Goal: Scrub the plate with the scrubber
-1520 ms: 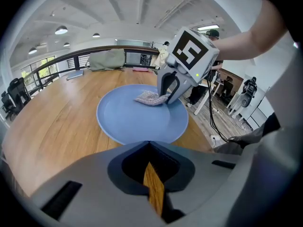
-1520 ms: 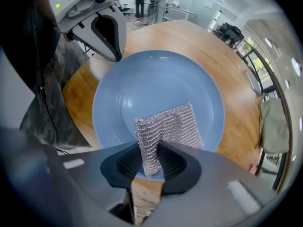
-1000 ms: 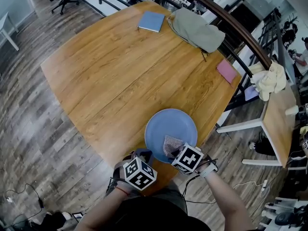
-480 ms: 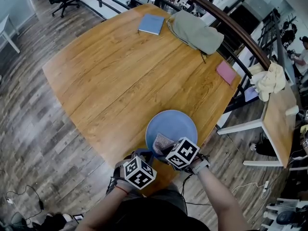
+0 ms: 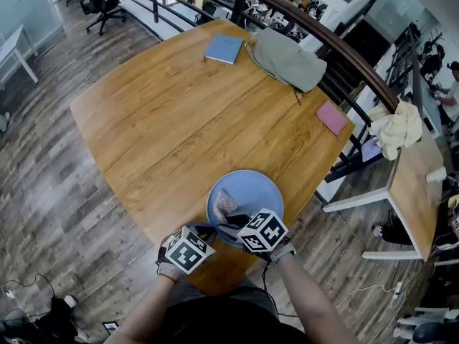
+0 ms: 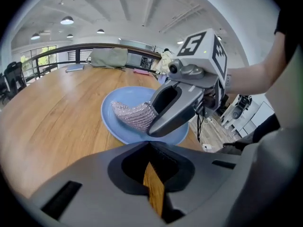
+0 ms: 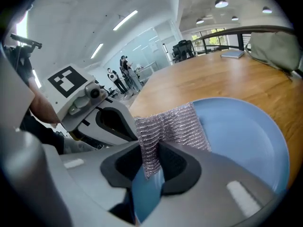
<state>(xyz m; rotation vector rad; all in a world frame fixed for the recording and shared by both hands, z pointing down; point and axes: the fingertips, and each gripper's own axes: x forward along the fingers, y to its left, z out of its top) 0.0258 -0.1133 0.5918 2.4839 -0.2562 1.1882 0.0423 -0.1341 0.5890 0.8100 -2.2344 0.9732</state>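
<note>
At the table's near edge, the head view shows that the right gripper (image 5: pixel 234 219) has swept the scrubber (image 5: pixel 227 203) from the near right of the blue plate (image 5: pixel 262 188) to its left half. The left gripper (image 5: pixel 208 230) sits at the near rim.

Left gripper view: jaws together, nothing seen between them, tips just at the rim.

Right gripper view: jaws clamped on the mesh scrubber, which lies flat on the plate.

Judgement: a scrubbing stroke is under way. The plate's far half likely remains to be covered.

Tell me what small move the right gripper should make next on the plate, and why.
Probably drag the scrubber across toward the right side of the plate: the right gripper pinches it over the left part, and most of the blue surface beyond lies bare.
</note>
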